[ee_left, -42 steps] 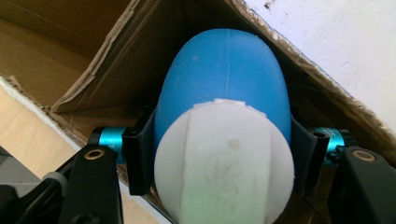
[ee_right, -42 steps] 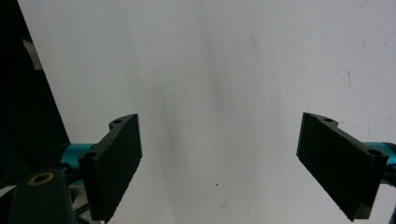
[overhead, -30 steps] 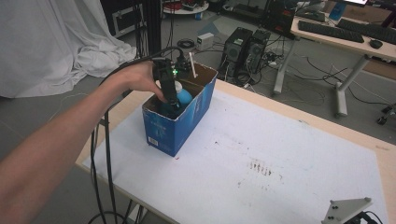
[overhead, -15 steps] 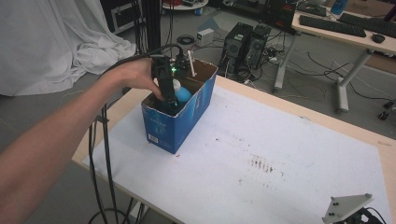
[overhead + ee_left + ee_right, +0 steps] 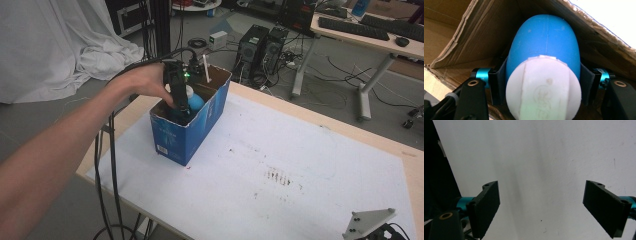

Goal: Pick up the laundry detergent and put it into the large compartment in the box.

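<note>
An open blue cardboard box stands at the table's far left. My left gripper reaches down into it, held by a hand. In the left gripper view my left gripper is shut on a blue bottle just behind its white cap, with brown box walls behind. The bottle's blue shoulder shows inside the box. My right gripper is open over the white sheet with nothing between its jaws. Its grey plate sits at the near right corner.
A white stick pokes up from the box's far end. The white sheet covers most of the wooden table. Black cables hang off the left edge. Computer towers and a desk stand beyond.
</note>
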### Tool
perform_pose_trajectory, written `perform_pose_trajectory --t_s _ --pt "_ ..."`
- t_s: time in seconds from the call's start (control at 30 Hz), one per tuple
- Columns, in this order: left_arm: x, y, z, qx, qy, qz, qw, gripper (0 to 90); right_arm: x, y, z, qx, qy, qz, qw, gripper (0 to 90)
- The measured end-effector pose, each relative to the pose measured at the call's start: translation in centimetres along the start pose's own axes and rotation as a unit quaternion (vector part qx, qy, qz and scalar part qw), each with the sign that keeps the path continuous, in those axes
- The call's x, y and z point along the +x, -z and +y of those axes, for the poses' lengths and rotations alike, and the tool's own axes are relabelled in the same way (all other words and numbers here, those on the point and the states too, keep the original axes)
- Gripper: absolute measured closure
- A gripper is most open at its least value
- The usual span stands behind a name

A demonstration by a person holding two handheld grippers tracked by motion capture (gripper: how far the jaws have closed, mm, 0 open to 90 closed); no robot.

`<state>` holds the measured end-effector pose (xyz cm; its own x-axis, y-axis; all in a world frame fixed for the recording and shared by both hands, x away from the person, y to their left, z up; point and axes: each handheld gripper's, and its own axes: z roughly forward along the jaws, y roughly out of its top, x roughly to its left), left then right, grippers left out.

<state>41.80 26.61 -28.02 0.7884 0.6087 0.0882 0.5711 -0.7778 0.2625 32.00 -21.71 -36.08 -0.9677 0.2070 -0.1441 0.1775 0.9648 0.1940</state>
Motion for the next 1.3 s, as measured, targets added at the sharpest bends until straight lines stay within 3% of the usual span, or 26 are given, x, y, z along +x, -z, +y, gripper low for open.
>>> perform_pose_trajectory --t_s 0.2,0.63,1.3 --pt "0.2 0.0 0.0 -0.008 0.007 -0.002 0.9999 33.1 0.1 0.0 -0.1 0.000 0.000 0.000 1.0000 13.3" --pt "0.4 0.4 0.2 -0.005 0.002 -0.007 1.0000 28.4 0.2 -0.2 -0.3 0.000 -0.003 0.003 1.0000 13.3" --pt "0.5 3.8 1.1 -0.016 -0.014 0.008 0.9998 26.1 0.2 -0.1 -0.2 -0.002 -0.003 0.003 1.0000 13.3"
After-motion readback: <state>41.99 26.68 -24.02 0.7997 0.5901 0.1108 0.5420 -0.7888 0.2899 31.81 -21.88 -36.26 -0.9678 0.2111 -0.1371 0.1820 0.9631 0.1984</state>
